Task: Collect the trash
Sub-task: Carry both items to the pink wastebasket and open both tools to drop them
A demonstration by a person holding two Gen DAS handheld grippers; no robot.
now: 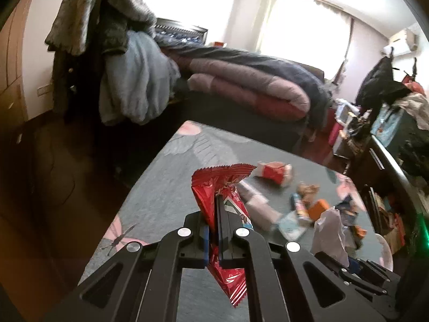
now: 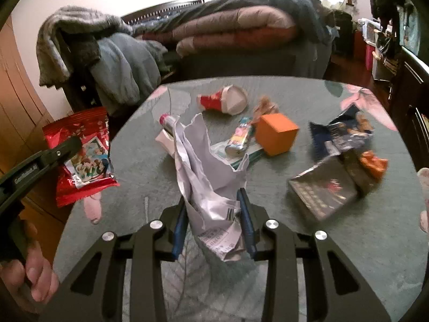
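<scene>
Trash is split between both claws and the table [image 2: 348, 255]: left gripper [image 1: 213, 209] is clenched on a red snack wrapper [image 1: 214, 187], seen mid-frame in the left wrist view and at left edge in the right wrist view; right gripper [image 2: 214, 209] is clenched on a crumpled white paper [image 2: 203, 166], centre of its frame. Remaining on the table: crushed red-and-white cup [image 2: 225, 100] upper centre, orange box [image 2: 276, 134], small colourful tube [image 2: 240, 138], dark blue wrapper [image 2: 340, 134] at right, dark flat box [image 2: 324, 190] lower right. Risks, as judgement: wrapper foil is slick and pinched near one edge, so it may slide out on a fast swing; paper is bulky and loosely wadded, may spring free or snag neighbouring items. No bin visible, so drop-off location unknown. Writing: printed lines and a barcode on the paper, illegible; a pale logo on the left gripper's arm in the right wrist view, not clearly readable; wrapper shows cartoon figures, text unreadable.
</scene>
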